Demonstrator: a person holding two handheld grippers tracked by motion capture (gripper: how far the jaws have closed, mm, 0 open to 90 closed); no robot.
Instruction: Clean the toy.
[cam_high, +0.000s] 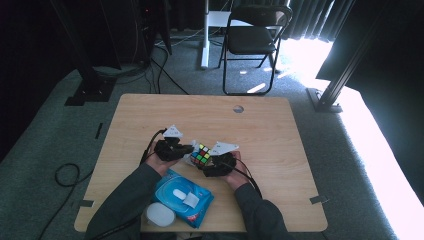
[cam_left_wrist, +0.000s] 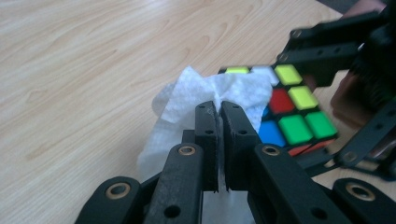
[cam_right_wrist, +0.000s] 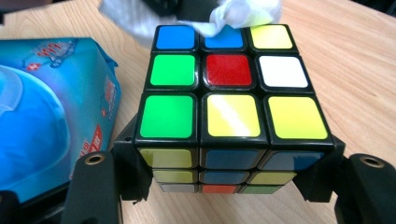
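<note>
A scrambled puzzle cube (cam_high: 202, 155) (cam_right_wrist: 229, 98) (cam_left_wrist: 292, 112) is held near the middle of the wooden table, clamped from both sides by my right gripper (cam_high: 212, 165) (cam_right_wrist: 229, 186). My left gripper (cam_high: 187, 150) (cam_left_wrist: 218, 116) is shut on a white wet wipe (cam_left_wrist: 205, 93) (cam_right_wrist: 233, 11), and the wipe presses against the cube's far edge. In the right gripper view the wipe covers part of the cube's top row of blue and yellow squares.
A blue pack of wet wipes (cam_high: 182, 196) (cam_right_wrist: 42, 116) lies at the near table edge, with a white round lid or dish (cam_high: 160, 215) beside it. The table (cam_high: 280, 150) has a cable hole (cam_high: 238, 108) at the back. A folding chair (cam_high: 252, 40) stands beyond.
</note>
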